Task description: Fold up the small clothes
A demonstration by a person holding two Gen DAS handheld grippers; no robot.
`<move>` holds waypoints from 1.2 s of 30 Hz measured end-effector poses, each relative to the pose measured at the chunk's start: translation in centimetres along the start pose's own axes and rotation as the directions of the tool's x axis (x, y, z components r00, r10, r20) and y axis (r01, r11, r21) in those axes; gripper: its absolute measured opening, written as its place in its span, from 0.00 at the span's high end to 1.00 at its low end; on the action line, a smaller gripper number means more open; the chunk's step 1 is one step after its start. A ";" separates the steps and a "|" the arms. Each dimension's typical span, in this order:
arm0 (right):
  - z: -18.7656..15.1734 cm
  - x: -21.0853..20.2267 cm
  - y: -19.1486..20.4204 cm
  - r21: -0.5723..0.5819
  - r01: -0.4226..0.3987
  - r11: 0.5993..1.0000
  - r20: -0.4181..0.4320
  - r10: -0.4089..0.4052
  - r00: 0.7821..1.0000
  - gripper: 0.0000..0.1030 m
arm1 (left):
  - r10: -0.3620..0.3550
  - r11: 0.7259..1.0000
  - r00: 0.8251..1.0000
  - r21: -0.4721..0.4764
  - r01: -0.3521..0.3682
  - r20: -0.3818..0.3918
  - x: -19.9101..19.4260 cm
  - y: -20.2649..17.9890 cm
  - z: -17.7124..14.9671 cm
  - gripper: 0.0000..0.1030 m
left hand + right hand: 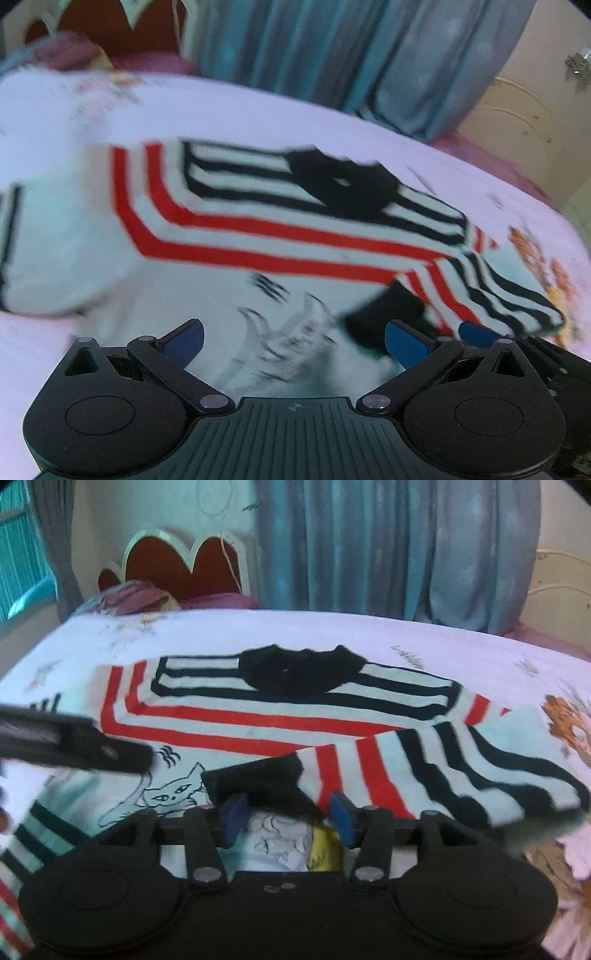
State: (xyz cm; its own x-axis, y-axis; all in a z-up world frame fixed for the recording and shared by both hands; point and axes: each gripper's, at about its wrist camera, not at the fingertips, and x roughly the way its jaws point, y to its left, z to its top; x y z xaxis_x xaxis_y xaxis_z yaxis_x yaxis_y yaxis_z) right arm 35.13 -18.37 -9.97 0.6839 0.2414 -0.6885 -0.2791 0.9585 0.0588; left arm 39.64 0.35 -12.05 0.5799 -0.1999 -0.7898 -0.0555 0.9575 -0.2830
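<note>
Blue pads of my right gripper (289, 818) sit nearest the lens, fingers apart, with the black cuff (258, 779) of the folded-in sleeve (424, 775) lying just beyond them and not pinched. My left gripper (291, 341) likewise has its fingers spread wide with nothing clamped; blur in that view makes me unsure whether the fabric below it is touched.

My target, the striped sweater (258, 716), lies flat on the bed (332, 631), black collar (303, 670) at the far side, hem toward me, cat print (170, 794) showing on the near front. Its right sleeve is already laid across the body; the left sleeve (40, 830) seems to trail off at the near left, under the left gripper's arm.

To do this fold well, I'd take that left sleeve near its cuff, pinching only one layer, lift just enough to clear the body, and lay it across so the stripes line up with the other sleeve. I'd keep the right fingers low on the folded sleeve to pin it, since a drag could pull the whole garment askew.
</note>
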 end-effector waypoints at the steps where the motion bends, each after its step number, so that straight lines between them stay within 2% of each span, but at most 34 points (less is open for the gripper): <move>1: -0.2 -0.7 -0.3 0.004 0.013 1.000 0.012 -0.013 1.000 0.52 | -0.028 1.000 0.999 -0.013 0.028 -0.025 0.4 -0.3 -0.2 0.00; 5: -1.8 -3.9 -2.4 0.020 0.128 0.992 0.047 -0.129 0.991 0.47 | -0.132 0.989 0.990 -0.072 0.129 -0.050 2.0 -1.6 -0.9 0.00; 8: -3.2 -5.0 -4.8 0.036 0.216 0.976 0.044 -0.217 0.975 0.47 | -0.163 0.983 0.986 -0.094 0.158 -0.044 3.2 -2.5 -1.0 0.01; 9: -3.6 -5.1 -5.6 0.049 0.238 0.970 0.036 -0.240 0.970 0.47 | -0.168 0.981 0.985 -0.106 0.162 -0.050 3.7 -2.7 -1.0 0.05; 10: -4.0 -5.0 -6.4 0.069 0.257 0.964 0.024 -0.259 0.966 0.47 | -0.175 0.979 0.983 -0.111 0.168 -0.051 4.1 -2.9 -1.1 0.23; 12: -4.4 -4.4 -7.8 0.123 0.284 0.951 0.003 -0.286 0.958 0.47 | -0.193 0.976 0.980 -0.111 0.186 -0.051 4.9 -3.2 -1.3 0.40; 15: -4.6 -3.9 -9.0 0.165 0.306 0.937 -0.008 -0.309 0.951 0.46 | -0.184 0.980 0.982 -0.088 0.181 -0.029 5.3 -3.8 -1.3 0.43; 16: -4.7 -3.5 -9.3 0.177 0.310 0.934 -0.012 -0.313 0.950 0.45 | -0.182 0.981 0.983 -0.077 0.179 -0.022 5.3 -4.2 -1.3 0.61; 17: -4.6 -3.1 -9.6 0.188 0.311 0.932 -0.019 -0.313 0.950 0.45 | -0.199 0.978 0.980 -0.070 0.197 -0.023 5.3 -4.1 -1.2 0.76; 18: -4.6 -2.7 -9.8 0.201 0.310 0.929 -0.027 -0.311 0.950 0.45 | -0.209 0.975 0.978 -0.077 0.207 -0.026 5.4 -4.1 -1.0 0.85; 22: -4.2 -1.5 -10.6 0.246 0.296 0.923 -0.037 -0.297 0.954 0.46 | -0.220 0.973 0.973 -0.056 0.223 0.065 3.4 -3.9 0.0 0.87; 24: -3.9 -1.1 -10.5 0.240 0.297 0.924 -0.039 -0.297 0.954 0.52 | -0.215 0.973 0.968 -0.053 0.223 0.133 1.7 -3.4 1.4 0.87; 26: -3.5 -0.3 -10.3 0.224 0.295 0.929 -0.046 -0.292 0.955 0.65 | -0.190 0.977 0.961 -0.054 0.204 0.199 0.1 -2.6 2.7 0.87; 29: -3.1 0.6 -9.9 0.201 0.301 0.932 -0.050 -0.297 0.954 0.72 | -0.112 0.990 0.958 -0.052 0.130 0.265 -1.7 -0.1 3.8 0.87; 32: -2.9 0.7 -9.8 0.189 0.300 0.935 -0.043 -0.297 0.954 0.81 | -0.033 0.996 0.971 -0.071 0.051 0.236 -1.0 2.5 3.4 0.87; 36: -3.3 0.3 -10.1 0.222 0.278 0.935 -0.039 -0.276 0.960 0.84 | 0.037 0.997 0.989 -0.076 -0.026 0.145 2.0 4.0 1.3 0.88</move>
State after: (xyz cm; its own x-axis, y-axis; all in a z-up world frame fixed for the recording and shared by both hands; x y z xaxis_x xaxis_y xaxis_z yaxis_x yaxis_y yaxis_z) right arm 35.90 -28.51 -13.14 0.7076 -0.0388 -0.7055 0.0789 0.9966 0.0244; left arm 41.60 4.05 -14.07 0.6895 -0.1317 -0.7122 -0.1324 0.9439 -0.3027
